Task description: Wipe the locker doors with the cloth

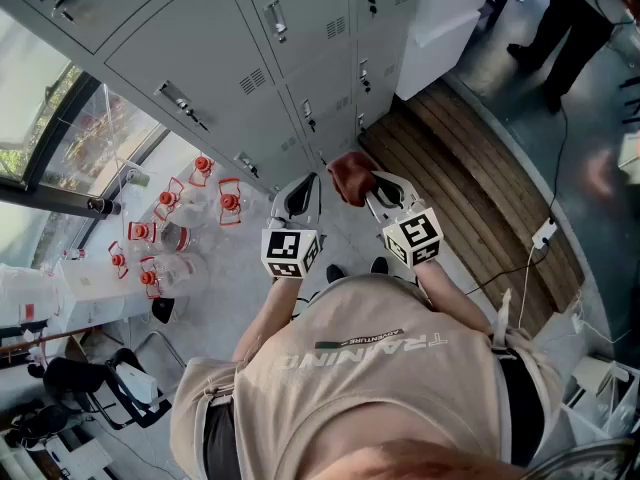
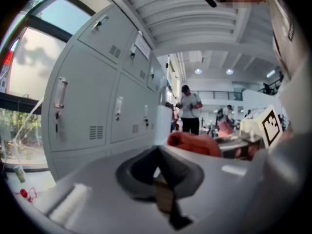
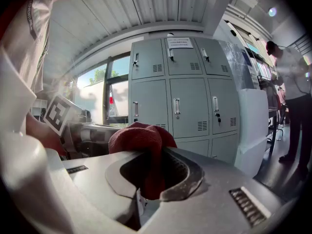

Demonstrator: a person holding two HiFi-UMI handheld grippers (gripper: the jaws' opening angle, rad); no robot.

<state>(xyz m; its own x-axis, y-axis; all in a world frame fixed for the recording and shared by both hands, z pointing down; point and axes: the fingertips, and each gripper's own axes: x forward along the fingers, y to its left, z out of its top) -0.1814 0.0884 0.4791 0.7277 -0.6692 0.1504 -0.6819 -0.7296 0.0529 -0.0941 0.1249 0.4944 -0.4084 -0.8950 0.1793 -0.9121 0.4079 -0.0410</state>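
Grey locker doors run along the wall ahead of me, and also show as lockers and lockers in the two gripper views. My right gripper is shut on a bunched dark red cloth, held in the air a short way from the lockers. In the right gripper view the cloth bulges out of the right gripper. My left gripper hangs beside it, shut and empty. From the left gripper the cloth shows to the right.
Several water bottles with red caps stand on the floor by the window. A wooden floor strip and a white pillar lie right of the lockers. A person stands beyond. A power strip and a chair are nearby.
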